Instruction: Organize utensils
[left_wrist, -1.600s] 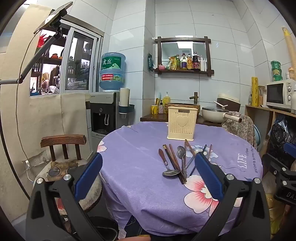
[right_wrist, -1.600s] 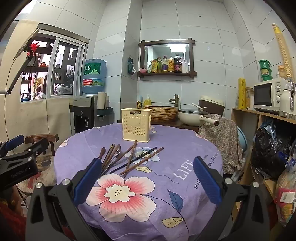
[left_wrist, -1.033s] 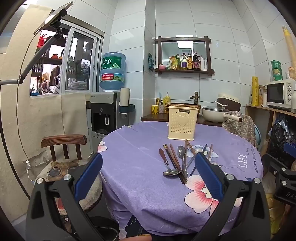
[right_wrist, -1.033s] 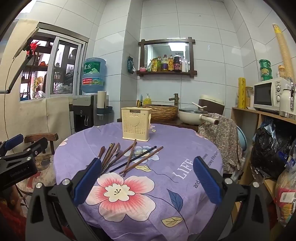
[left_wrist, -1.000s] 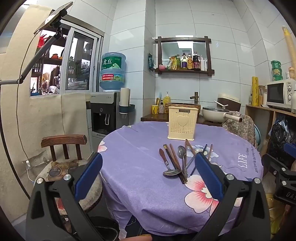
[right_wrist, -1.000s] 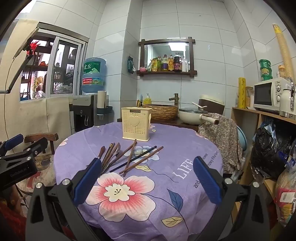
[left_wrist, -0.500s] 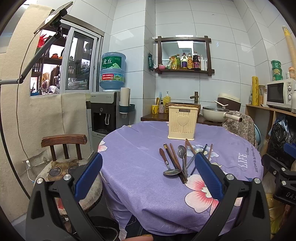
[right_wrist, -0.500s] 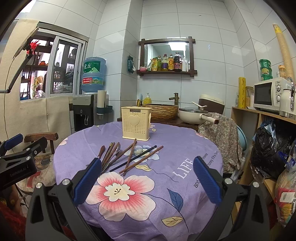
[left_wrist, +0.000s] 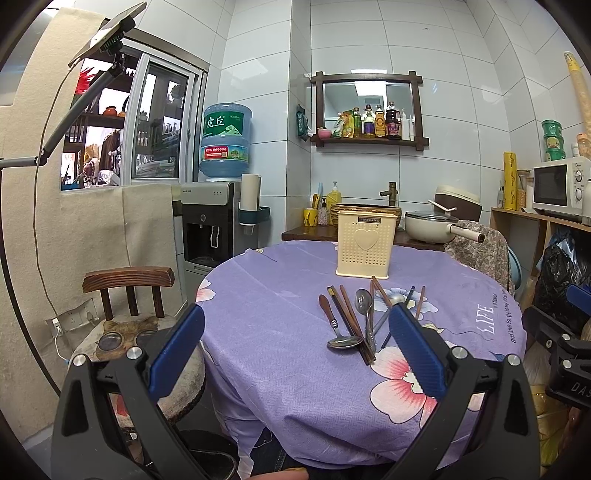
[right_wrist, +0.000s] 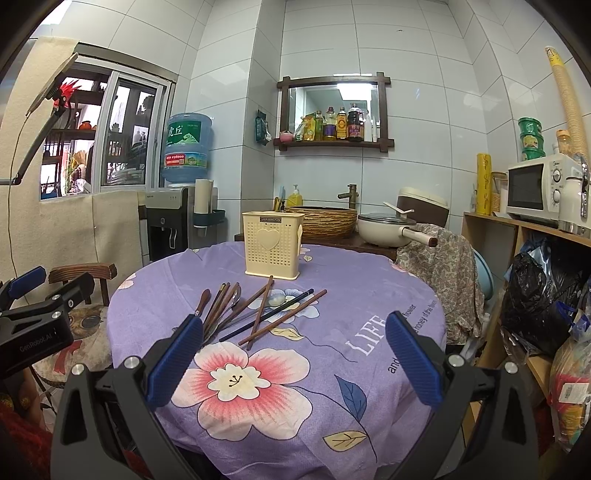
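Utensils loose at frame centre on purple worktop, untouched. Left tool and right tool both spread wide, empty, hovering near edge. Nothing moved since earlier frames. Holder behind pile, empty-looking; sorting not started.

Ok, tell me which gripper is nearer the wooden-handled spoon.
Left, probably. The left gripper has the wooden-handled spoon ahead between its fingers; from the right gripper it lies off past the left fingertip.
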